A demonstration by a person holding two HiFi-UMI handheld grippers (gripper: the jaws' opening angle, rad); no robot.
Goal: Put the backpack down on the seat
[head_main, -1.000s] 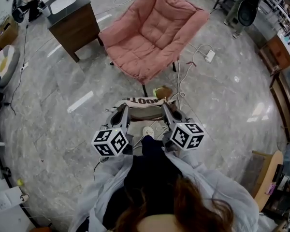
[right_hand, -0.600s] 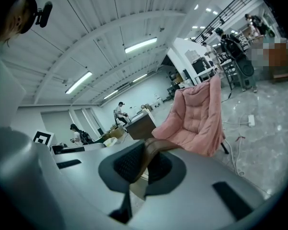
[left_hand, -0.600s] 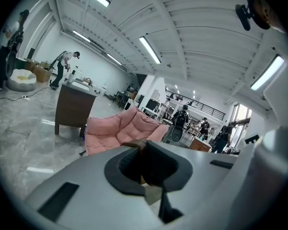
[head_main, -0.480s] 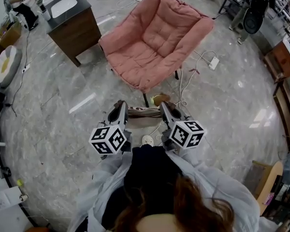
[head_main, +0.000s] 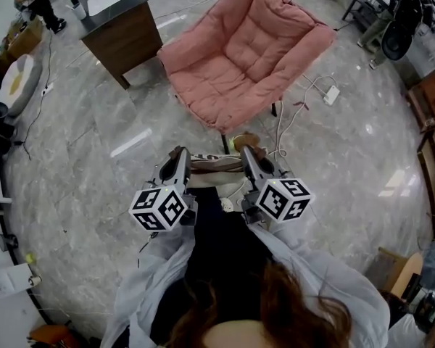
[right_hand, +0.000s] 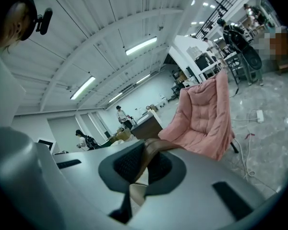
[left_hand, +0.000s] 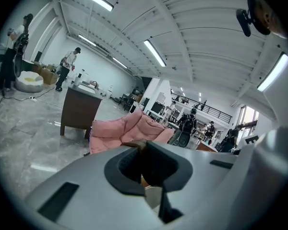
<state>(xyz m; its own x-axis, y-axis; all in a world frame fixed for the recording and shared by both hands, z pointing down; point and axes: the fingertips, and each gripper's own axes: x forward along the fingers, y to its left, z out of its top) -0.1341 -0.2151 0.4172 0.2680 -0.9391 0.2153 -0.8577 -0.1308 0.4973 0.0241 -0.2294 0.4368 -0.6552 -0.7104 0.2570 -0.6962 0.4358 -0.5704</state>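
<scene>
Backpack (head_main: pixel 214 164) hangs just before seat's (head_main: pixel 239 56) front edge.

Open workshop hall — marble floor (head_main: pixel 94 158), ceiling strip lights (left_hand: pixel 155 53), trailing cables (head_main: pixel 285 118).

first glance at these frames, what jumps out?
The big pink cushioned chair fills the upper middle of the head view. Just below it, the left gripper and right gripper are both shut on the tan backpack, which is held between them in front of the person. A dark wooden cabinet stands on the marble floor at upper left.
</scene>
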